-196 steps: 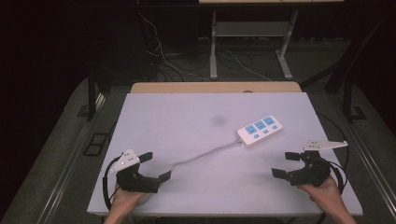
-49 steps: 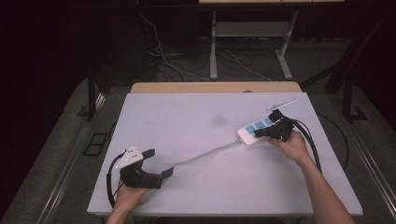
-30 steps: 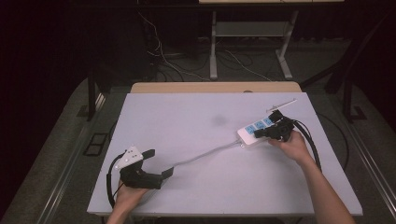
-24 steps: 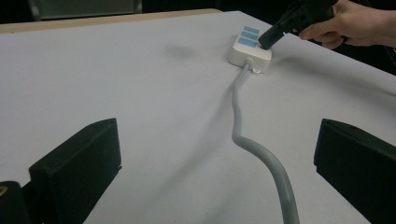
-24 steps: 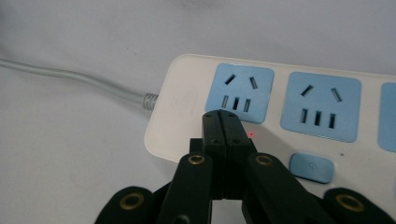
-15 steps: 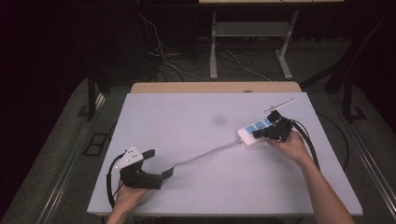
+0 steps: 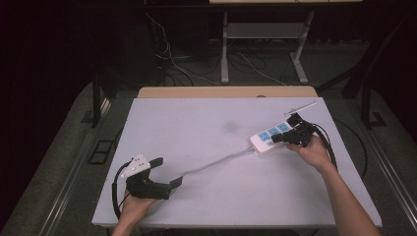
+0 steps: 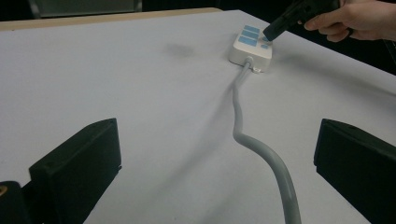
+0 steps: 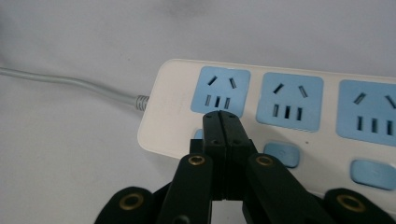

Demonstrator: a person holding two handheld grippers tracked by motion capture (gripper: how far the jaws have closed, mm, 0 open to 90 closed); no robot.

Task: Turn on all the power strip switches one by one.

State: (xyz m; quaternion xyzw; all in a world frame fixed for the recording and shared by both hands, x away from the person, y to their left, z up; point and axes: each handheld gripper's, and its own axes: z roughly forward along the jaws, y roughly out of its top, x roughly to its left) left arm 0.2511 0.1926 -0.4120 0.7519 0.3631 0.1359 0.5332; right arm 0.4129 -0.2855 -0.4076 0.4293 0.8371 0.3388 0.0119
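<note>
A white power strip (image 7: 269,137) with blue sockets lies at the right of the white table (image 7: 196,128); its grey cable (image 7: 216,162) runs toward the front left. My right gripper (image 7: 276,139) is shut, jaws pressed together with nothing between them. In the right gripper view its tip (image 9: 220,116) rests on the power strip (image 9: 173,107) over the first blue switch (image 9: 198,135), just below the first socket. In the left gripper view the right gripper's tip (image 8: 269,33) meets the strip (image 8: 252,46). My left gripper (image 7: 167,172) sits open at the front left, the cable (image 8: 243,126) passing between its fingers (image 8: 79,158) untouched.
A faint dark smudge (image 7: 230,126) marks the table's middle. A wooden edge (image 7: 226,92) borders the far side. Beyond it, loose cables (image 7: 187,69) and a metal stand (image 7: 224,54) are on the dark floor. Rails run along both sides.
Several seconds ago the right gripper was at the front right; it has moved up to the power strip. Over the last second nothing visibly moved.
</note>
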